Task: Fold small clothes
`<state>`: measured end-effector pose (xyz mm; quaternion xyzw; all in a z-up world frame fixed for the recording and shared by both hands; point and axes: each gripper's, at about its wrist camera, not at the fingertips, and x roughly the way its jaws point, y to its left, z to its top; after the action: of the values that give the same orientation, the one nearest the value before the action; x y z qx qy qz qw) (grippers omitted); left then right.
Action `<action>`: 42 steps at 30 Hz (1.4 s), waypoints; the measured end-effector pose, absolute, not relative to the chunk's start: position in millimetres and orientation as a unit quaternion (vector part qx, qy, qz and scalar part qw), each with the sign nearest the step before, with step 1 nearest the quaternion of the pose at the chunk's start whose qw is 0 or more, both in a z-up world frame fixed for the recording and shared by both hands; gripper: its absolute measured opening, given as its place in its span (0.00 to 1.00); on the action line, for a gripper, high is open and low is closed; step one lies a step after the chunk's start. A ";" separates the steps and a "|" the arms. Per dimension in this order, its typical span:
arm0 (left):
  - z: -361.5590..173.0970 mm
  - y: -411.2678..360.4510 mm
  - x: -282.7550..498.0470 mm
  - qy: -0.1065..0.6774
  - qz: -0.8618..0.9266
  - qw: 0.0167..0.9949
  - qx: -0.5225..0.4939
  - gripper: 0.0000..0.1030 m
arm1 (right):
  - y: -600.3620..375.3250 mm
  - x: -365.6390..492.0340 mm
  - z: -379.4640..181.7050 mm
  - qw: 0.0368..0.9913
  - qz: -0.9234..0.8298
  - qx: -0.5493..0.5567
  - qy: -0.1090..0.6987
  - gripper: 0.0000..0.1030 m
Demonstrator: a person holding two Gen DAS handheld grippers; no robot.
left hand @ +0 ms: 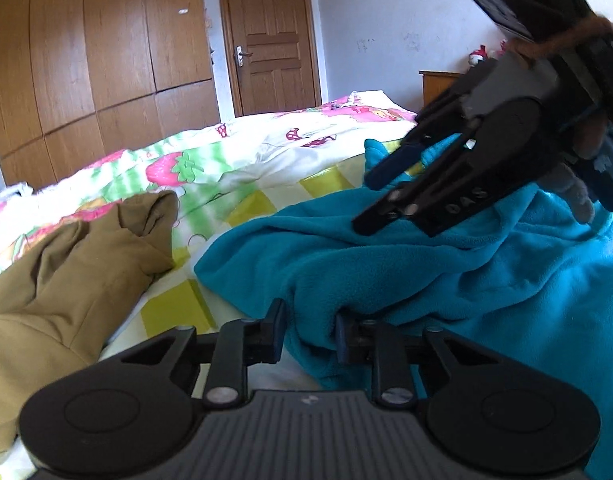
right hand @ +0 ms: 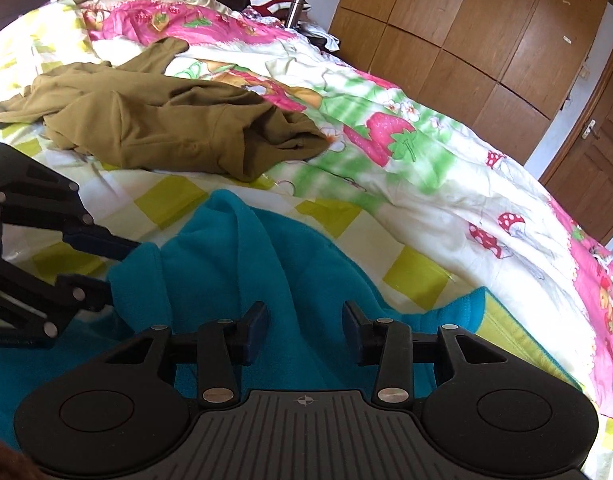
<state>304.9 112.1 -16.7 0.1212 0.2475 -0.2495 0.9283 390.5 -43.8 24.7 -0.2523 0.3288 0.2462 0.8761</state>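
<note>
The teal fleece garment (right hand: 242, 264) lies bunched on the bedspread (right hand: 426, 184) – left gripper (left hand: 309, 330) pinching its edge, right gripper (right hand: 304, 326) spread above the cloth. Best to grip a matching edge and lift evenly – no twisting.

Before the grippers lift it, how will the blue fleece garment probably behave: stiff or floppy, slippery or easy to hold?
Probably floppy: the blue fleece garment lies in soft rumpled folds on the bedspread. Likely easy to hold, since its nap looks fuzzy and a bunched fold already sits between the left gripper pads. It seems thick, so folds may spring open.
</note>
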 end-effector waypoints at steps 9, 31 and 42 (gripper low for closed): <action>-21.5 100.9 290.3 0.238 -0.234 0.922 0.194 0.34 | -38.8 443.1 16.2 0.893 0.143 -0.259 0.340 0.00; -20.7 88.3 308.4 0.226 -0.231 0.918 0.230 0.34 | -27.7 413.5 15.6 0.874 0.211 -0.270 0.344 0.00; -38.8 60.7 245.8 0.216 -0.268 0.862 0.373 0.17 | -47.3 442.3 -3.8 0.870 0.134 -0.327 0.345 0.01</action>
<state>245.8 60.7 -38.8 0.3729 0.2160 -0.2679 0.8617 442.3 -47.3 -3.8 -0.3267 0.3446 0.1337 0.8699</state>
